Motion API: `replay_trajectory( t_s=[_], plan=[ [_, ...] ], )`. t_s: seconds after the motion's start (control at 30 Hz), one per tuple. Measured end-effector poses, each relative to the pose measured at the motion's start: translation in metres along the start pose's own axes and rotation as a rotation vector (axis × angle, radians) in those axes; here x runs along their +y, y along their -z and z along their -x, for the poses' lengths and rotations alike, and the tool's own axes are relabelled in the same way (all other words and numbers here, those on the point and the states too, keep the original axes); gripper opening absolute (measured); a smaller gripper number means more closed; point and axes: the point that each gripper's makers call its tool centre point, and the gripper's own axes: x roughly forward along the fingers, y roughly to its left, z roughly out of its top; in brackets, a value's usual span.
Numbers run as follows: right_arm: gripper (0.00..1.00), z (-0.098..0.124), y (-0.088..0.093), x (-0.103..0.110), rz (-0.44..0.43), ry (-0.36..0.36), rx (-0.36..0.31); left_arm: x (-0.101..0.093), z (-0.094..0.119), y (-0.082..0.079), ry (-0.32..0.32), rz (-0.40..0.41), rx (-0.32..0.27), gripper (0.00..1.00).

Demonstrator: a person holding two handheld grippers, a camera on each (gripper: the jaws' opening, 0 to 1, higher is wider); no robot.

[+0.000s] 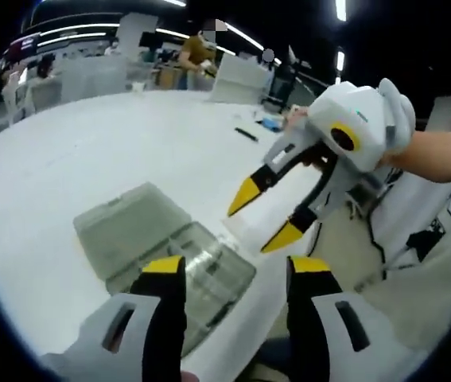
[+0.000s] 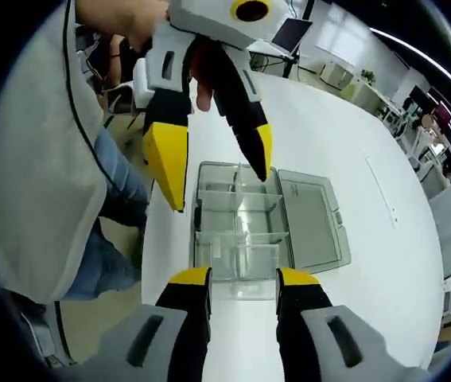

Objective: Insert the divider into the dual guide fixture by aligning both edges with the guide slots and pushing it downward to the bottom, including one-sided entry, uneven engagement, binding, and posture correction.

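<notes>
Clear plastic compartment box (image 2: 245, 231) with open hinged lid, at the white worktop (image 2: 352, 143) edge, long axis running away from right tool (image 2: 243, 288). Left tool (image 2: 213, 171) nearer, hovering over it. Both empty, jaws apart. Loose divider not discernible.
</notes>
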Motion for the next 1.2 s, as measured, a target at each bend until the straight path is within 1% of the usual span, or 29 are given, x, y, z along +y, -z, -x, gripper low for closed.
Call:
replay_trajectory(
  t_s=[0.17, 0.27, 0.37, 0.43, 0.5, 0.57, 0.67, 0.77, 0.83, 0.9, 1.03, 1.2],
  plan=[
    [0.27, 0.0, -0.012, 0.003, 0.017, 0.007, -0.021, -0.002, 0.0, -0.001, 0.009, 0.05, -0.012, 0.43],
    [0.27, -0.002, -0.016, 0.004, 0.017, 0.008, -0.03, -0.003, 0.0, 0.0, 0.018, 0.082, -0.012, 0.4],
    [0.27, -0.003, -0.021, 0.006, 0.023, 0.008, -0.042, -0.002, 0.001, 0.001, 0.019, 0.118, -0.012, 0.36],
    [0.27, -0.003, -0.024, 0.007, 0.034, 0.011, -0.048, 0.0, 0.002, 0.001, 0.012, 0.14, -0.015, 0.35],
    [0.27, -0.004, -0.027, 0.008, 0.041, 0.015, -0.052, 0.0, 0.002, 0.003, 0.015, 0.16, -0.006, 0.3],
    [0.27, -0.005, -0.03, 0.007, 0.043, 0.021, -0.058, 0.0, 0.002, 0.002, 0.021, 0.184, -0.01, 0.29],
    [0.27, -0.006, -0.032, 0.008, 0.051, 0.021, -0.063, 0.0, 0.002, 0.003, 0.016, 0.181, -0.007, 0.26],
    [0.27, -0.006, -0.036, 0.007, 0.061, 0.029, -0.07, 0.0, 0.003, 0.003, 0.02, 0.217, -0.007, 0.23],
    [0.27, -0.006, -0.04, 0.005, 0.066, 0.042, -0.08, 0.004, 0.003, 0.005, 0.007, 0.24, -0.004, 0.23],
    [0.27, -0.006, -0.042, 0.007, 0.065, 0.037, -0.085, 0.004, 0.003, 0.006, 0.009, 0.258, 0.0, 0.19],
    [0.27, -0.008, -0.045, 0.007, 0.078, 0.036, -0.089, 0.007, 0.005, 0.005, 0.006, 0.304, -0.013, 0.12],
    [0.27, -0.008, -0.05, 0.007, 0.086, 0.04, -0.098, 0.009, 0.005, 0.01, -0.001, 0.318, 0.004, 0.06]
  ],
)
